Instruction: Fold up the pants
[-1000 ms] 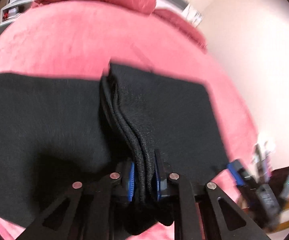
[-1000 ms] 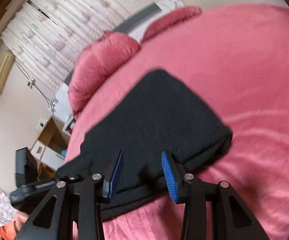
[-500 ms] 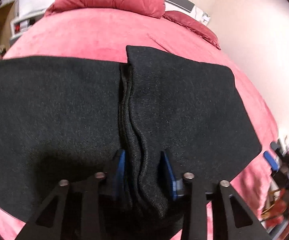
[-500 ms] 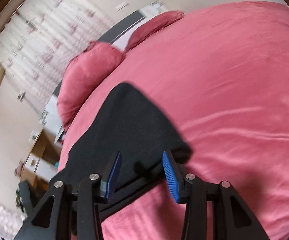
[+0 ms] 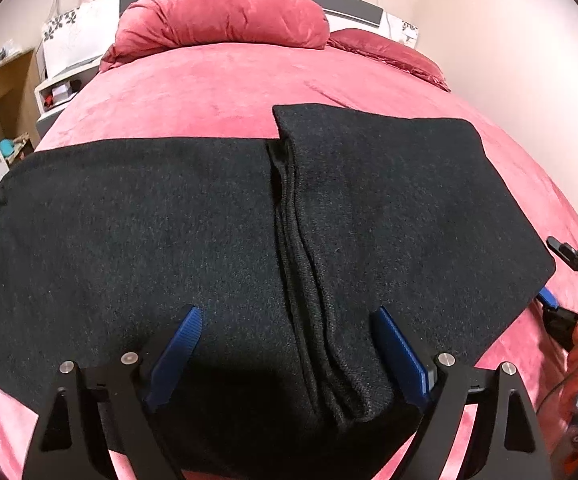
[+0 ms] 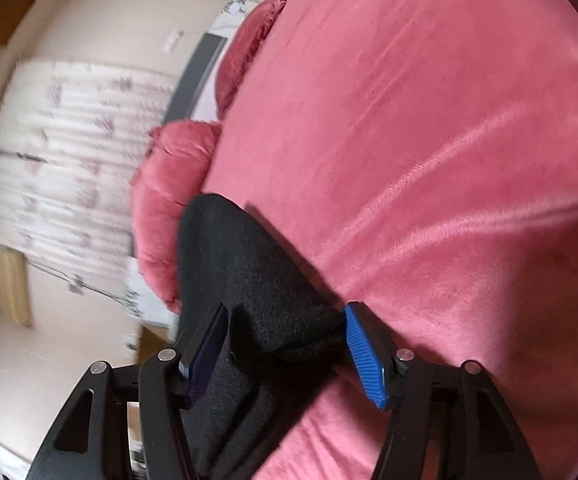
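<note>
The black knitted pants [image 5: 209, 216] lie folded across the pink velvety bed [image 5: 217, 80]. My left hand-held gripper [image 5: 289, 356] is opening, pads clear of the folded-over cuff edge. My right hand-held gripper [image 6: 285, 348] is opening astride the right fold; lifting carelessly could snag it and undo the fold.
</note>
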`<state>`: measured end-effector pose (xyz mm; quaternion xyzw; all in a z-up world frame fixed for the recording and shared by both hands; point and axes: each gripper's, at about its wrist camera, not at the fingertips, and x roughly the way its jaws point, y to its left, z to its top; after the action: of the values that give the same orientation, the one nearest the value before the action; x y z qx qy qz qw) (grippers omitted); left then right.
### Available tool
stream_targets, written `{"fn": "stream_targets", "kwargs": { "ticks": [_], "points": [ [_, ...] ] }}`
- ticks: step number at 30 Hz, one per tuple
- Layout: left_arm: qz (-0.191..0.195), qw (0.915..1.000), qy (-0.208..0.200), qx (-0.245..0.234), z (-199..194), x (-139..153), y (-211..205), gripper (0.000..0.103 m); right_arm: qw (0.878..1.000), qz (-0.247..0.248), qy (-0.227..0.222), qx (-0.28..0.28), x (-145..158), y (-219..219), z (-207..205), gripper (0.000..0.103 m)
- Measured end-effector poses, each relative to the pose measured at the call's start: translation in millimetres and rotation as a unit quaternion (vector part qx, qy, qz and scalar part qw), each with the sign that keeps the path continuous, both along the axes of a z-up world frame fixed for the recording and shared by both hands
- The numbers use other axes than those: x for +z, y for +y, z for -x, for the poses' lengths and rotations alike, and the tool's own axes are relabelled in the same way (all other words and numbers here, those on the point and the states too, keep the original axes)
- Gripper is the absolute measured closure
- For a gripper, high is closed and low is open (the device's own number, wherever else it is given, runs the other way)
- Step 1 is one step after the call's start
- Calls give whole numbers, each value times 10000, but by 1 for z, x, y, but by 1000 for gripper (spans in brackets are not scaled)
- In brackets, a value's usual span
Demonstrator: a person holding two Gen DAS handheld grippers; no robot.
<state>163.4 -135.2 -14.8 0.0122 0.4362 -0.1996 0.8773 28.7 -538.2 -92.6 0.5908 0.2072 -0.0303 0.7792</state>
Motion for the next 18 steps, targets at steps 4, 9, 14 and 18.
{"fn": "stream_targets", "kwargs": {
  "ticks": [4, 9, 14, 18],
  "points": [
    [184, 9996, 69, 178, 0, 10, 10, 14, 9996, 29, -167, 233, -5, -6, -1, 48],
    [-88, 9998, -45, 168, -2, 3, 12, 13, 9995, -206, -248, 54, -6, -18, -12, 49],
    [-227, 9993, -216, 190, 2, -2, 5, 9, 9918, 788, -206, 983, 14, 10, -33, 43],
    [-239, 9993, -168, 231, -3, -2, 0, 6, 9983, 64, -54, 584, -6, -8, -33, 46]
  ]
}}
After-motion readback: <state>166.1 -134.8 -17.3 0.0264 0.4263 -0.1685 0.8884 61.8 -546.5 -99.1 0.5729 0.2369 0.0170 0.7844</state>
